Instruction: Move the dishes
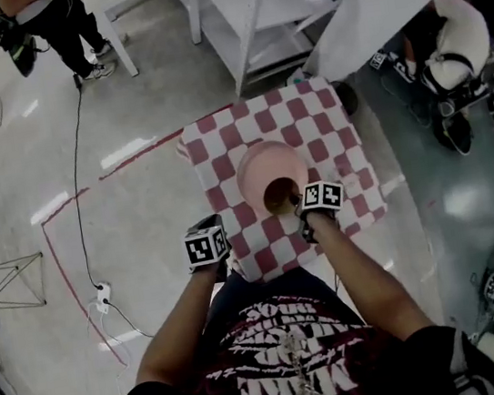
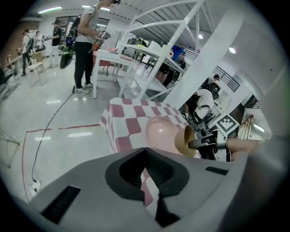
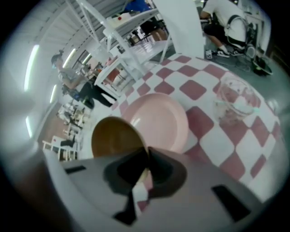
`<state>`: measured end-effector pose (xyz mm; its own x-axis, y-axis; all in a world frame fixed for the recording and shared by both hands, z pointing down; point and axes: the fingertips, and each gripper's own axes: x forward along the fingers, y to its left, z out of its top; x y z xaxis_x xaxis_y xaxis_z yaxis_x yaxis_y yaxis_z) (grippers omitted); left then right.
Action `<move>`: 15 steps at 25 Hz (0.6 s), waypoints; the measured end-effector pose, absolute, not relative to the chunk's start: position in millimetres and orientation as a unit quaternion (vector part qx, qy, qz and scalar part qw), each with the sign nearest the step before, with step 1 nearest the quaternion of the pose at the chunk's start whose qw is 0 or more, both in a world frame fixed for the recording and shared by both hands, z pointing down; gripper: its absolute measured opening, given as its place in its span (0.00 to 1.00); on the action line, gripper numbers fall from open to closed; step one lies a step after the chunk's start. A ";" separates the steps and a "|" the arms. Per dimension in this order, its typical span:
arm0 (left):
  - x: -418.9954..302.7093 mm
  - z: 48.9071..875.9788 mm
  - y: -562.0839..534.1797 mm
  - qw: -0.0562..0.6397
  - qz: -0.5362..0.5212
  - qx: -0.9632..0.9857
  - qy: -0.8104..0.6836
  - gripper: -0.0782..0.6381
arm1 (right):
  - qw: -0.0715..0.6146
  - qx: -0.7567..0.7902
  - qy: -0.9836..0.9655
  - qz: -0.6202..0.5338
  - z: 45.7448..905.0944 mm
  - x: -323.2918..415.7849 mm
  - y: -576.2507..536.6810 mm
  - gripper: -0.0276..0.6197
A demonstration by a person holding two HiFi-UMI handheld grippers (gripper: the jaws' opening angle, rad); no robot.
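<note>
A small table with a red-and-white checked cloth [image 1: 221, 150] carries a pink plate [image 1: 265, 166] near its middle. My right gripper [image 1: 298, 205] is shut on the rim of a small brown dish [image 1: 279, 194], which hangs tilted over the plate's near edge. In the right gripper view the brown dish [image 3: 113, 136] rises from between the jaws, with the pink plate [image 3: 158, 120] behind it. My left gripper [image 1: 212, 225] hovers at the table's near left corner, shut and holding nothing. From the left gripper view [image 2: 146, 152] the plate [image 2: 161, 131] and the dish [image 2: 185, 140] lie ahead to the right.
A clear glass bowl [image 3: 235, 99] stands on the cloth to the right of the plate. White shelving frames [image 1: 264, 5] rise beyond the table. A person [image 1: 56, 27] stands at far left and another sits at right [image 1: 458, 41]. A cable [image 1: 78, 171] runs across the floor.
</note>
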<state>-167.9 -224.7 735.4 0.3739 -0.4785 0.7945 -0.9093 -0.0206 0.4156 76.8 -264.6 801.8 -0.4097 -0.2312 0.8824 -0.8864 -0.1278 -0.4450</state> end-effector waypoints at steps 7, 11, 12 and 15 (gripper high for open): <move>-96.2 736.4 -259.7 0.472 0.223 0.734 -0.434 0.15 | 0.232 0.512 -0.561 0.607 778.5 138.0 -218.8 0.10; -72.4 735.7 -251.6 0.460 0.241 0.748 -0.413 0.15 | 0.224 0.534 -0.524 0.624 789.7 184.6 -189.9 0.10; -70.4 736.8 -248.7 0.460 0.244 0.747 -0.413 0.15 | 0.227 0.538 -0.515 0.628 795.4 194.3 -184.8 0.10; -70.1 740.6 -236.9 0.463 0.250 0.735 -0.427 0.15 | 0.249 0.543 -0.494 0.632 819.4 220.9 -174.5 0.10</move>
